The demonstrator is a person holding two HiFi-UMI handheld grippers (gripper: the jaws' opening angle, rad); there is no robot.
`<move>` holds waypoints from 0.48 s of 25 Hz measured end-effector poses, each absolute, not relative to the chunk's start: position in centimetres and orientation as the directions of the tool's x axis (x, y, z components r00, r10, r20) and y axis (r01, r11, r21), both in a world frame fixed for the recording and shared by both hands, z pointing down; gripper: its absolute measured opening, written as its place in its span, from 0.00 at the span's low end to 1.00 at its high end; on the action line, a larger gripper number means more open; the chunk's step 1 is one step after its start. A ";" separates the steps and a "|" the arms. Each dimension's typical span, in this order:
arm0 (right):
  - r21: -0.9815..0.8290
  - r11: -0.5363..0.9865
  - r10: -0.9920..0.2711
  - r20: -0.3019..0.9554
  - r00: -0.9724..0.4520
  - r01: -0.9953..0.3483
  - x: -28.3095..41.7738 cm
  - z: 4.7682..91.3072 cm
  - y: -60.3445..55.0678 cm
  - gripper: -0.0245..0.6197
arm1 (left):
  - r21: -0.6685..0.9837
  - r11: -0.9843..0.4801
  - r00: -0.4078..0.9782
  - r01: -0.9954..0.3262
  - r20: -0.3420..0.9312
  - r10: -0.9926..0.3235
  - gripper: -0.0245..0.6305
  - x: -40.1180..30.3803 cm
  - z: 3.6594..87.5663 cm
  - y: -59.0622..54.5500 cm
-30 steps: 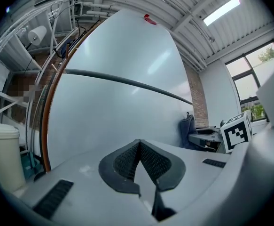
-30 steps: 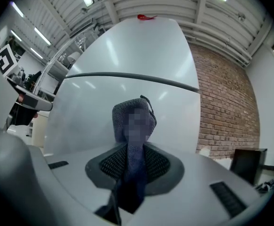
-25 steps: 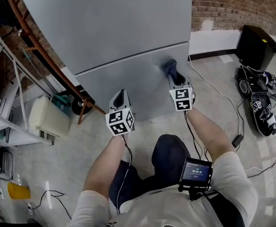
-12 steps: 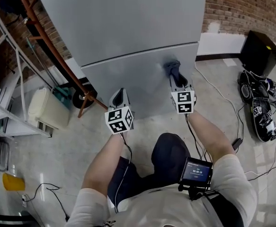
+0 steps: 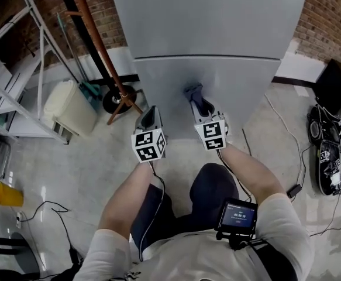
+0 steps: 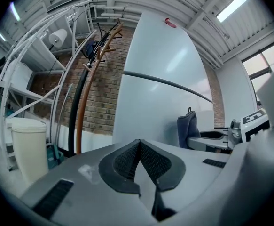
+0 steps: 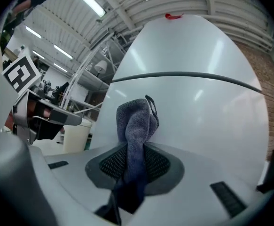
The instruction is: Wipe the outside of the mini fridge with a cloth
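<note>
A pale grey fridge (image 5: 205, 34) stands in front of me, with a dark seam between its upper and lower doors. My right gripper (image 5: 200, 101) is shut on a blue-grey cloth (image 5: 193, 92), and the cloth (image 7: 137, 121) presses against the lower door (image 7: 207, 121). My left gripper (image 5: 150, 117) hangs just left of the fridge's lower left corner, its jaws shut with nothing between them (image 6: 137, 157). The left gripper view shows the fridge (image 6: 160, 98) and the cloth (image 6: 187, 128) off to the right.
A brown curved pole (image 5: 100, 40) leans beside the fridge's left side. A white metal rack (image 5: 12, 57) and a cream bin (image 5: 68, 107) stand to the left. Black bags (image 5: 334, 151) and cables lie on the floor at right, near a brick wall (image 5: 328, 22).
The view has swung so the fridge now sits squarely ahead. My right gripper and the cloth have slid left and a little lower on the lower door. The left gripper stays shut.
</note>
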State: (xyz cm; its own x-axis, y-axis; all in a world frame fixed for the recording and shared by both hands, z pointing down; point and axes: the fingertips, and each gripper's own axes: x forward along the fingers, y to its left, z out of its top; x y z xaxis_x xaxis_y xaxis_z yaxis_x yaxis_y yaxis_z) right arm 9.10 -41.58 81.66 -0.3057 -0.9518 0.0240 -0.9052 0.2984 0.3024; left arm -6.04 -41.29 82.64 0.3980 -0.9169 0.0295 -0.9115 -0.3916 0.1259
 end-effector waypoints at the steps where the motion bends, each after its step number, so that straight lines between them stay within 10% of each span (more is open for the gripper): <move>1: 0.303 0.324 -0.943 0.030 -0.330 -0.896 7.4 82.0 -41.7 0.17 | 0.126 -0.379 0.386 -0.917 0.032 -0.922 0.04 -7.0 82.8 -41.2; 12: 0.276 0.460 -0.888 0.110 -0.448 -0.844 -4.3 87.8 -44.2 0.17 | 0.099 -0.256 0.264 -0.962 0.076 -0.962 0.04 -16.4 84.2 -39.0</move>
